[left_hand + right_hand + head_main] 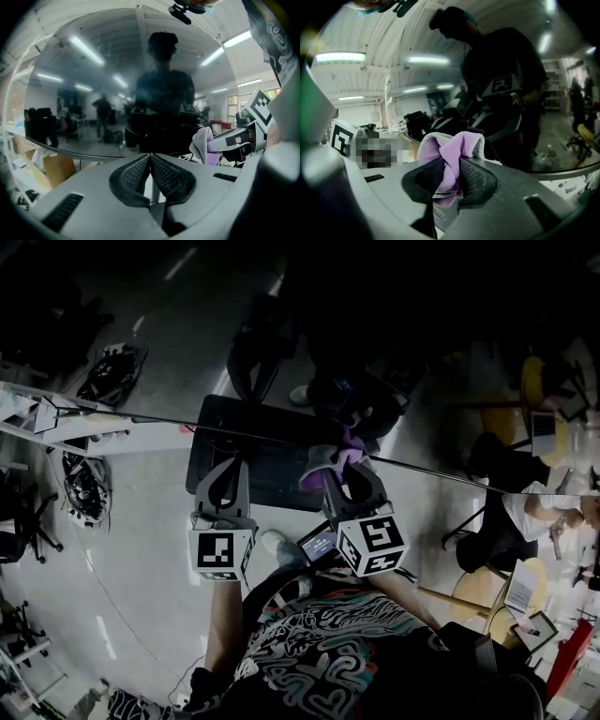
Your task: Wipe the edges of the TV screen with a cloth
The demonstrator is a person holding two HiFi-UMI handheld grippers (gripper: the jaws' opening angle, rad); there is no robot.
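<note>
Patterned shirt (319,652): you are wearing this; it is filling the bottom of the head view, nearest the camera.
Left gripper (225,470) (150,157): you are holding it just short of the thin edge line, with its fingers pressed together on nothing.
Right gripper (352,470) (451,161): you are carrying it beside the left one, with its fingers clamping the cloth.
Cloth (333,460) (450,145) (204,143): purple with a grey side, it is bunching up past the fingers. In the head view it is lying across the edge line, though contact cannot be confirmed.
TV edge (141,418): it is showing as a thin bright line across the head view, meeting both grippers at their tips.
TV screen (93,93) (511,93): dark and glossy, it is filling both gripper views and reflecting you and the ceiling lights.
Step in hand: you are probably bringing the cloth onto the edge for a stroke along it.
Doing it well: be leading with the protruding bunch so that only fabric meets the frame. Be pressing lightly and tracking the line without wandering onto the glass. The left gripper is probably best held off the screen.
Room beyond: chairs and seated people are showing at the far right of the head view.
</note>
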